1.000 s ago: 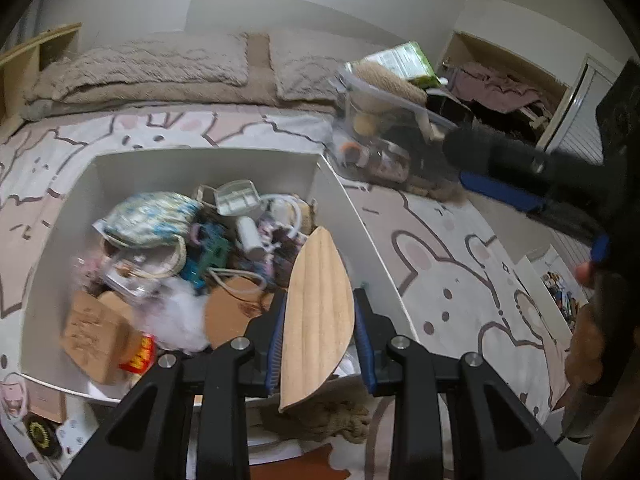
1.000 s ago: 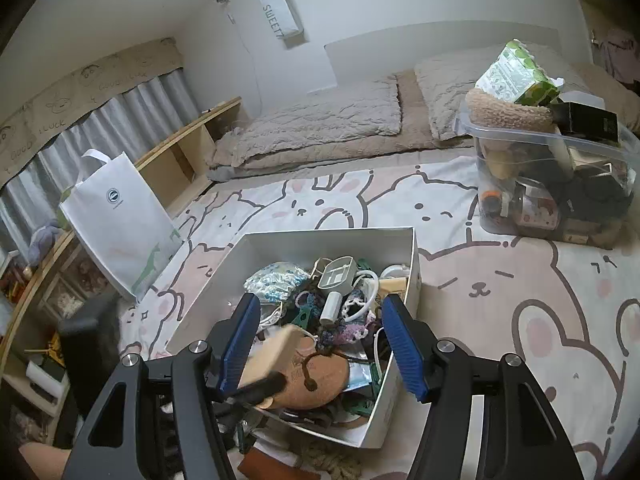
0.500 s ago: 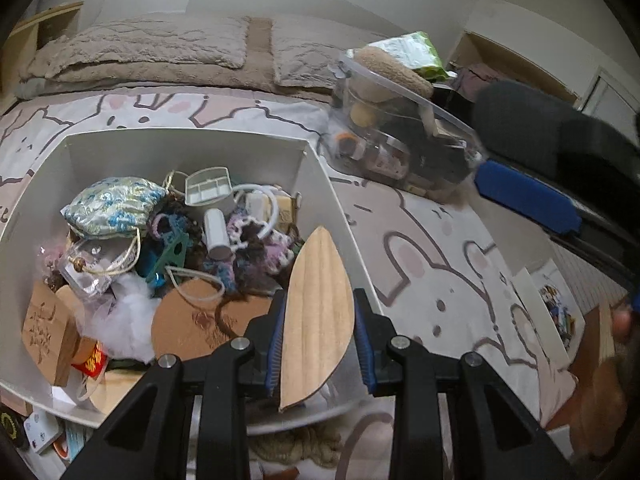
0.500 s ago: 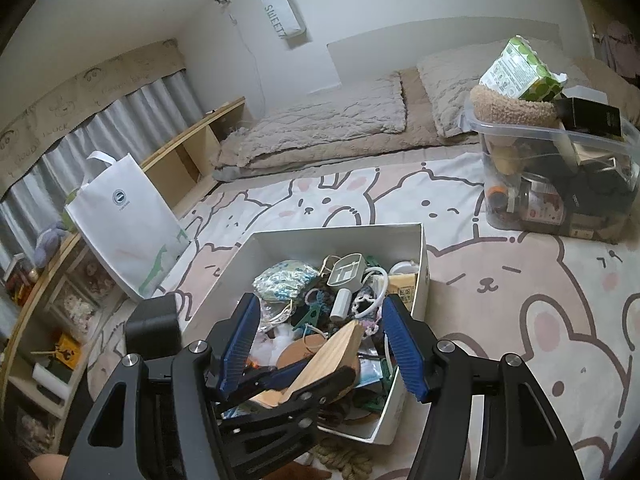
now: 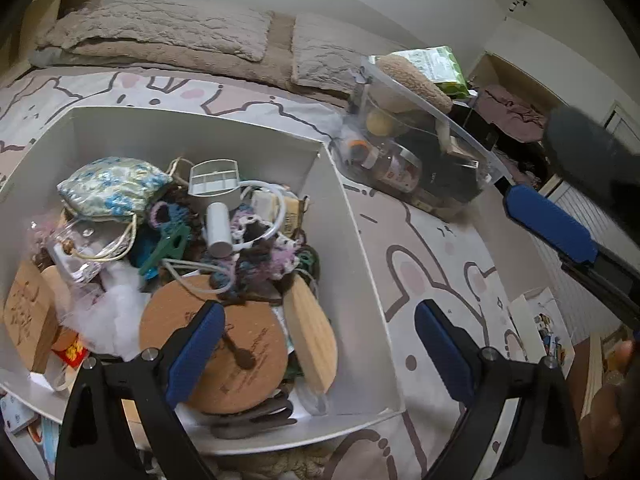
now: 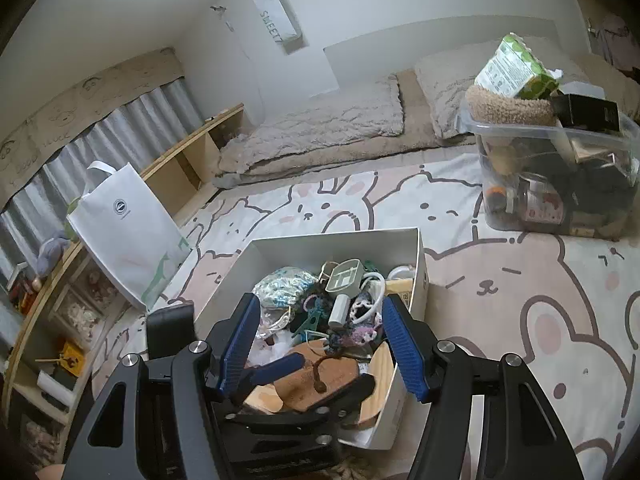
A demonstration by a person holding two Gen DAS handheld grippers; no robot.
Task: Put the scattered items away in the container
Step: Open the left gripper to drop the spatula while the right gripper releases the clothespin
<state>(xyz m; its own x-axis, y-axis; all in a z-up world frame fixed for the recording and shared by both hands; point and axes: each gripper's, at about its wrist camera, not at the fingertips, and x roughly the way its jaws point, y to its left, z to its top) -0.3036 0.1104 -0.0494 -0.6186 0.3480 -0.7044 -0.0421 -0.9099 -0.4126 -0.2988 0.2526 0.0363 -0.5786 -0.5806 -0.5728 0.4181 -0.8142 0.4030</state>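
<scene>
A white open box [image 5: 352, 236] [image 6: 420, 256] on the bunny-print rug holds several small items: a floral pouch [image 5: 112, 184], a round cork coaster [image 5: 224, 352] and a leaf-shaped wooden board [image 5: 312, 332] lying against the box's right wall. My left gripper [image 5: 316, 344] is open and empty, just above the box's near right corner, over the wooden board. It also shows in the right wrist view [image 6: 320, 376] below my right gripper. My right gripper [image 6: 320, 344] is open and empty, higher up over the box's near end.
A clear plastic bin [image 5: 416, 152] [image 6: 556, 176] full of jars and other items stands on the rug to the right of the box. A white tote bag [image 6: 124, 228] leans by a low shelf at left. Folded bedding [image 6: 320, 136] lies behind.
My left gripper has opened and let go of the leaf-shaped wooden board, which now lies in the box by its right wall. The right gripper has stayed open above.
</scene>
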